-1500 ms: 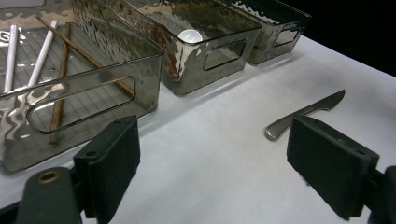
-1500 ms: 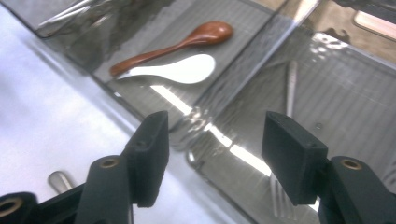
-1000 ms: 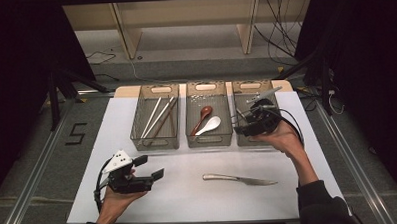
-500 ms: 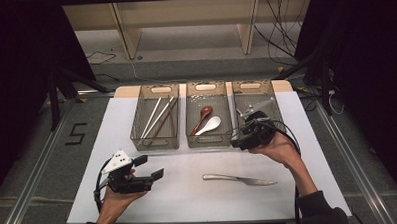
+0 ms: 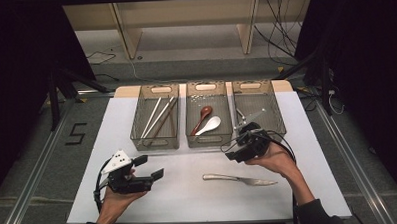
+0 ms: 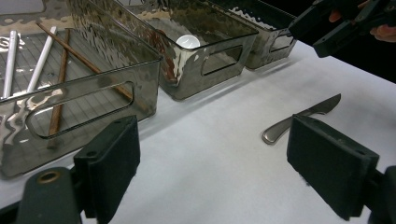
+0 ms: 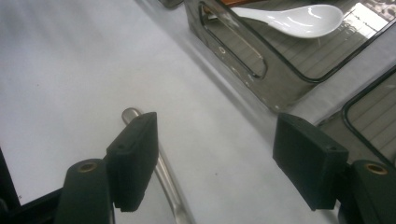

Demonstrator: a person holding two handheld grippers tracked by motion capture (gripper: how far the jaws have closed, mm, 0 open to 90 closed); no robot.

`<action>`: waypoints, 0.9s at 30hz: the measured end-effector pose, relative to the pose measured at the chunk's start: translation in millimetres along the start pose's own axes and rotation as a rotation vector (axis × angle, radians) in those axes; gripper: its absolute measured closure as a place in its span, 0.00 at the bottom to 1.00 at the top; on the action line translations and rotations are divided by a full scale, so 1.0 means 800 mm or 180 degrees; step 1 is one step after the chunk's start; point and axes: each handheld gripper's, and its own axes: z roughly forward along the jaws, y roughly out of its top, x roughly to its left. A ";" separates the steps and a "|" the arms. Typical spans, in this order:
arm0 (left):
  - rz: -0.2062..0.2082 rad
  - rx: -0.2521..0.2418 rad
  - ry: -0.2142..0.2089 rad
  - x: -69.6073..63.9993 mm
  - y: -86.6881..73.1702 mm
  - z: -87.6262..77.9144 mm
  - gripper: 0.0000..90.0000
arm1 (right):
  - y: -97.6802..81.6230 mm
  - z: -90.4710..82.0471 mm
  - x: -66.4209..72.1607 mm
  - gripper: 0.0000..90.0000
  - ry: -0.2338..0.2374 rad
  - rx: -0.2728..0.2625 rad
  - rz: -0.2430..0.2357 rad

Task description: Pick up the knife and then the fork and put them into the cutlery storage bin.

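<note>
High view: right gripper point(image 5: 236, 153) over the mat just ahead of the knife point(image 5: 238, 179), jaws spread with nothing between and just been opening, likely lining up a pick; left gripper point(image 5: 149, 166) parked at the near left, jaws wide, out of the way; three bins point(image 5: 155, 141) sorting cutlery by kind, right bin's contents hard to read. Left gripper view: knife flat on the mat between the pads, far off; spoon point(image 6: 187, 41) mostly hidden by a bin wall. Right gripper view: handle end beside the left pad point(image 7: 133, 158), blade cut off below.
</note>
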 end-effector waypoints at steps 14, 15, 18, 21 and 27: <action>0.0012 -0.0002 -0.0009 0.000 0.000 0.000 0.19 | -0.006 0.010 0.013 0.33 0.0062 0.0149 -0.0072; 0.0014 -0.0003 -0.0010 0.000 0.000 0.000 0.19 | -0.006 0.011 0.014 0.33 0.0078 0.0162 -0.0071; 0.0012 -0.0006 -0.0010 0.000 0.000 0.000 0.19 | -0.008 0.014 0.016 0.32 0.0090 0.0207 -0.0076; 0.0011 -0.0007 -0.0009 0.000 0.000 0.000 0.19 | -0.011 0.018 0.016 0.31 0.0093 0.0240 -0.0087; 0.0014 -0.0008 -0.0010 0.000 0.000 0.000 0.19 | -0.014 0.023 0.019 0.30 0.0120 0.0299 -0.0115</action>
